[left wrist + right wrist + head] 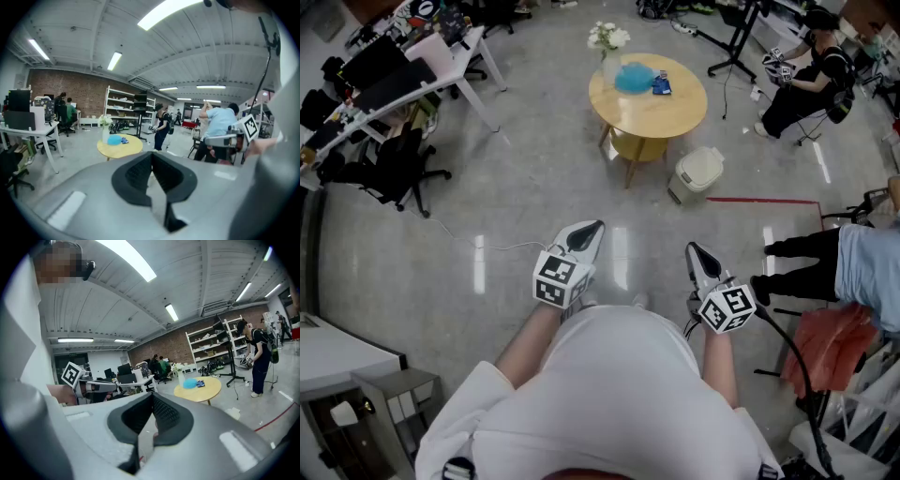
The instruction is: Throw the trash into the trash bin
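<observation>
Office floor ahead: round tabletop (666, 117) with a blue heap (635, 78) on it, probably the trash, and the trash bin (697, 173) on the floor just beside it. Your left claw (594, 226) and right claw (693, 248) are both closed on nothing, well short of the tabletop. Nothing is grabbed or binned yet, so I'd say the whole job is left.

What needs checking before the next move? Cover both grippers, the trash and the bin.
1. Left gripper empty and shut: ok.
2. Right gripper empty and shut: ok.
3. Trash identified: cannot tell. A light-blue heap and a small dark-blue item lie on the round table, too small to identify.
4. Trash bin located: ok, on the floor beside the table.
5. Bin lid open: not ok, it looks closed.
6. Table within reach: not ok, it stands well ahead of both grippers.
</observation>
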The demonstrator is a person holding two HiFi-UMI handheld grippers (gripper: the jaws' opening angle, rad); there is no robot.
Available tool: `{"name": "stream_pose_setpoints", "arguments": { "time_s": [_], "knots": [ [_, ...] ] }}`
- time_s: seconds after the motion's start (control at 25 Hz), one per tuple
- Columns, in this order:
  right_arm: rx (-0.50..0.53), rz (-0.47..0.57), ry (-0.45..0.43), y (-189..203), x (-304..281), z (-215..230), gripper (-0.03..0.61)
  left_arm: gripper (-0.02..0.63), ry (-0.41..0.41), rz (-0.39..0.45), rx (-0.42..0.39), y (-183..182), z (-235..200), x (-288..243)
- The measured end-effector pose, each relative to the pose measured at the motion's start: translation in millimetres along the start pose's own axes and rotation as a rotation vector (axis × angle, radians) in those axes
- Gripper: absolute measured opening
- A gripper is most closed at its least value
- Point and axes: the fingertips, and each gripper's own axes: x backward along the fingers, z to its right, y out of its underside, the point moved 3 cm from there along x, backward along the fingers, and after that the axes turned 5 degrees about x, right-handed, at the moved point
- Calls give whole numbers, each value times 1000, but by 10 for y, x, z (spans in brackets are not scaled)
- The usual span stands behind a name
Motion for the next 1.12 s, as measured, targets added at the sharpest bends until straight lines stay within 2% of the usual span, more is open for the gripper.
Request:
{"name": "stream_pose_setpoints", "arguments": {
  "time_s": [0.8, 1.12],
  "knots": [
    [6, -20, -36, 32, 75, 77, 0, 3, 3, -8, -18, 24, 199, -39],
    [-73, 39, -94, 28, 245, 328, 0, 3, 29, 39, -23, -6, 462, -120]
  ]
}}
